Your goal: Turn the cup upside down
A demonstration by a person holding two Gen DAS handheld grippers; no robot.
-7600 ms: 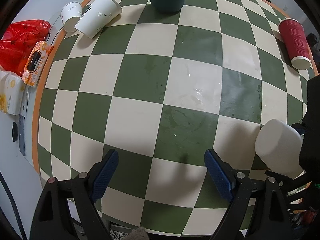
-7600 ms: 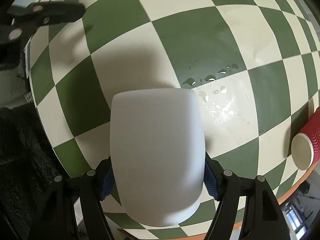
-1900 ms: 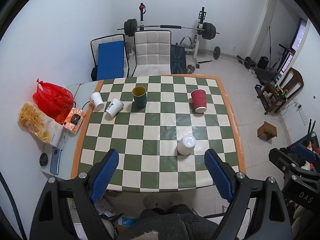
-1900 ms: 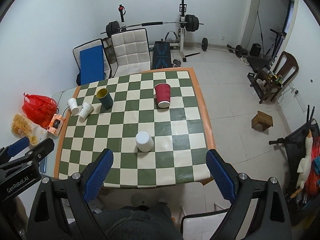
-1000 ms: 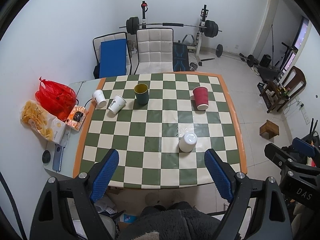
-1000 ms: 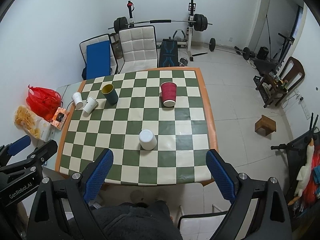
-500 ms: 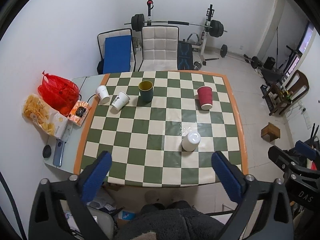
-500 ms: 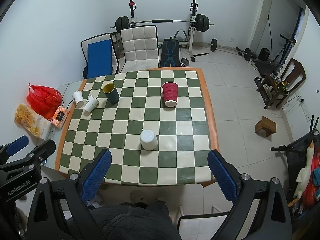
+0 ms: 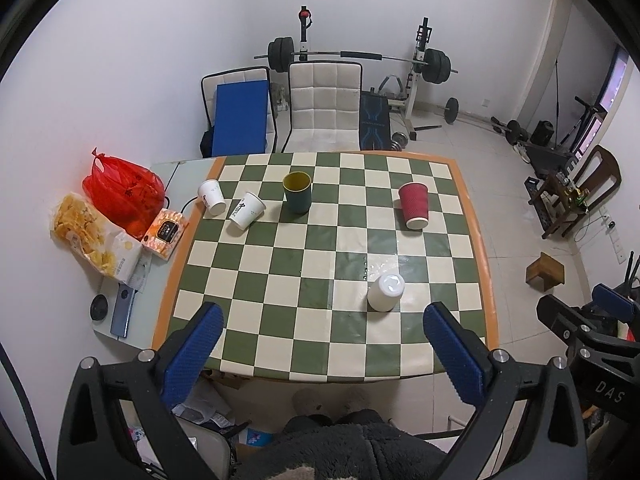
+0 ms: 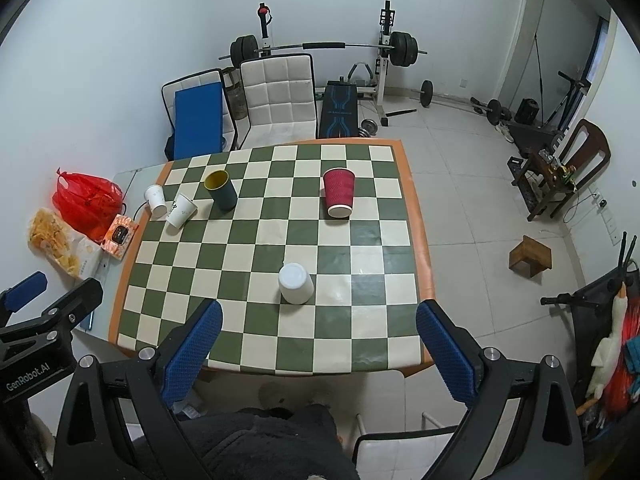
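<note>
A white cup (image 9: 385, 292) stands upside down on the green-and-cream checkered table (image 9: 280, 280), near its front right; it also shows in the right wrist view (image 10: 295, 283). My left gripper (image 9: 324, 344) is open and empty, held high above and in front of the table. My right gripper (image 10: 318, 342) is open and empty too, also far above the table. Neither gripper touches the cup.
On the table: a red paper cup (image 9: 413, 205) upside down, a dark green cup (image 9: 297, 192) upright, two white paper cups (image 9: 230, 204) on their sides. A red bag (image 9: 122, 190) and snacks lie on a side shelf. Chairs, a barbell rack and a stool stand around.
About 7.6 s ago my right gripper held the white cup just above the table. It has let go, and both grippers have pulled far up and back. Lately the view shifts only slightly.
</note>
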